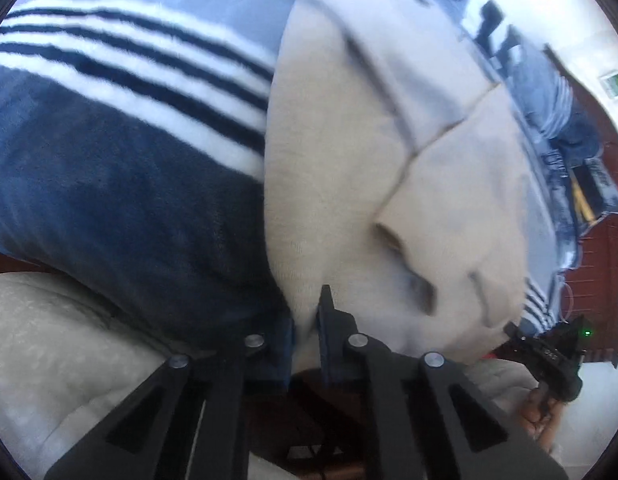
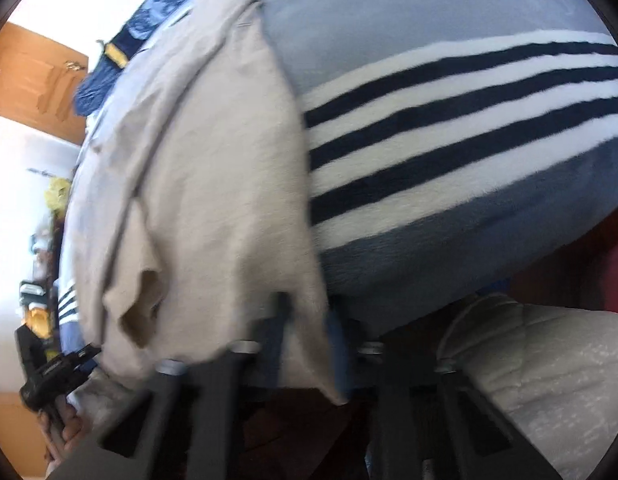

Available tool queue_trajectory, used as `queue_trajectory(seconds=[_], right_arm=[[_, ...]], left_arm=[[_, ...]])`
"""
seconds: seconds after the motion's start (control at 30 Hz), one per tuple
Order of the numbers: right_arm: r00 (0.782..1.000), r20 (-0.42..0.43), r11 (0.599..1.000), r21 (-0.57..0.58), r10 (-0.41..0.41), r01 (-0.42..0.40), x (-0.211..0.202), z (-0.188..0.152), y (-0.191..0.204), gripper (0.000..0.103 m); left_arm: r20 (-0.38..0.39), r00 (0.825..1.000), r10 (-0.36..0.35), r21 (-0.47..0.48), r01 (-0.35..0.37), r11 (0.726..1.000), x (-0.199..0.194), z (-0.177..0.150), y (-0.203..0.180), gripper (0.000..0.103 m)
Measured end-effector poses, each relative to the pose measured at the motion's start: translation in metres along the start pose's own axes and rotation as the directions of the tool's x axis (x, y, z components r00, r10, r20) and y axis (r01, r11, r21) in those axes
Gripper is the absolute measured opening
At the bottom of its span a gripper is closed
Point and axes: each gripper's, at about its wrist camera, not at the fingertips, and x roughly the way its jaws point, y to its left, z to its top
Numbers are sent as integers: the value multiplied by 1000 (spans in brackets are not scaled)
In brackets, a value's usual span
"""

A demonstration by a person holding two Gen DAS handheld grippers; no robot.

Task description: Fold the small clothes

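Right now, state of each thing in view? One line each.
beige garment: laid out on the blanket, creased, near edge pinched at two spots.
left gripper: shut on the garment's near edge.
right gripper: shut on the garment's near edge.
striped blanket: spread flat under the garment.

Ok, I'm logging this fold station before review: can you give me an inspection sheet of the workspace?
Surface: blue blanket with white and navy stripes.
Job's things: beige garment lying flat on the blanket, near edge at both grippers.
Clutter: dark blue clothes at the far end.
Grippers: left gripper shut on the garment's edge; right gripper shut on it too.
Cables: nothing seen.
Surroundings: wooden door, white wall.
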Motion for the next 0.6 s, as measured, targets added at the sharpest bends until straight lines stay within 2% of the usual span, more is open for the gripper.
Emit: queue_trajectory(seconds=[0.1, 0.17, 0.23, 0.27, 0.33, 0.43, 0.47, 0.53, 0.57, 0.6], right_arm=[[998, 50, 999, 0, 37, -37, -29, -5, -3, 5], [994, 96, 999, 8, 53, -54, -55, -13, -9, 4], [995, 98, 999, 9, 36, -37, -69, -18, -16, 2], [996, 82, 1000, 9, 25, -26, -66, -20, -15, 2], [999, 22, 1000, 2, -28, 28, -53, -21, -17, 2], [990, -43, 989, -58, -137, 134, -32, -16, -10, 2], [988, -37, 986, -75, -152, 149, -33, -16, -8, 4], [989, 31, 984, -104, -142, 144, -51, -16, -1, 6], [988, 73, 984, -106, -134, 141, -65, -15, 2, 17], [986, 103, 985, -102, -131, 141, -72, -14, 9, 29]], left_arm=[[92, 993, -72, -21, 75, 997, -36, -5, 3, 9], [101, 992, -73, -52, 78, 996, -38, -6, 9, 8], [51, 998, -33, -77, 37, 996, -26, -13, 17, 7], [20, 1000, -5, -88, 7, 996, -22, -22, 25, 7], [-21, 998, 56, -86, -58, 995, -7, -18, 19, 7], [5, 993, 120, -47, -120, 992, -11, -23, 6, 10], [31, 989, 141, -29, -141, 990, -16, -24, -1, 11], [88, 985, 146, -18, -145, 989, -29, -24, -12, 21], [123, 982, 141, -9, -140, 990, -38, -24, -17, 25], [161, 977, 140, 1, -142, 990, -48, -24, -23, 38]])
